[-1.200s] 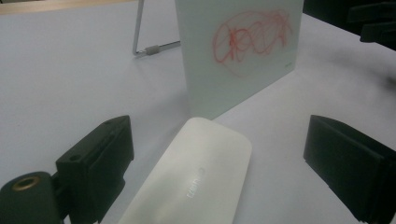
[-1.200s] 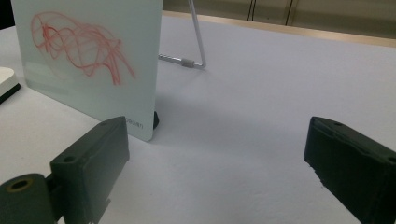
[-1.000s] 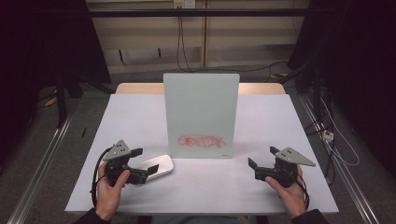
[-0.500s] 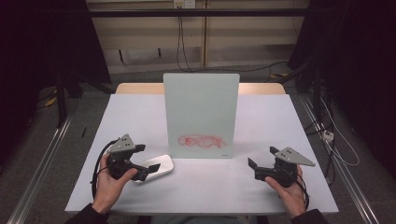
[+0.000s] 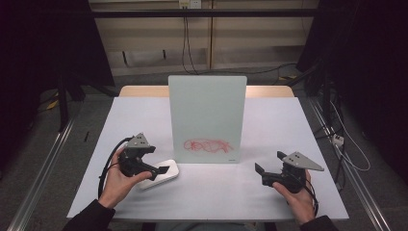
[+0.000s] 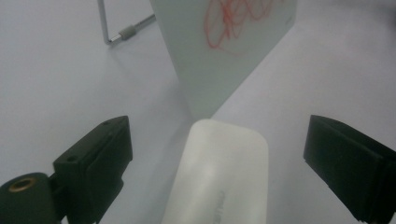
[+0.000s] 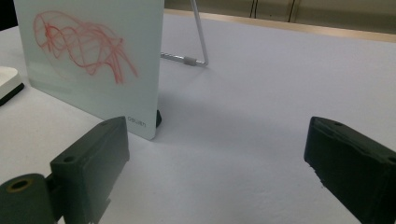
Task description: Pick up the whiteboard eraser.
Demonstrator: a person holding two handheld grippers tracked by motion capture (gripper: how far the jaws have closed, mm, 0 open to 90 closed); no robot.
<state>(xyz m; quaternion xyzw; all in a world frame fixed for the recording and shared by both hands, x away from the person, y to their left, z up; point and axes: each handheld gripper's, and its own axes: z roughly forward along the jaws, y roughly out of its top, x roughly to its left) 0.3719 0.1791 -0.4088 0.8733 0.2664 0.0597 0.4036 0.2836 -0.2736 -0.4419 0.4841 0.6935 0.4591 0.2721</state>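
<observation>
left tool (image 6: 215, 163) spread, straddling white eraser (image 6: 217, 177) | eraser flat on surface (image 5: 211, 192), long axis 2–8 o'clock in high view | right tool (image 7: 215, 168) spread, nothing between

Whiteboard eraser (image 6: 217, 175) cut off by bottom edge in left gripper view, grey lettering too blurred to read. Beyond eraser, glass board (image 6: 219, 51) top cropped; red scribble (image 6: 233, 21) partly out of frame.
</observation>
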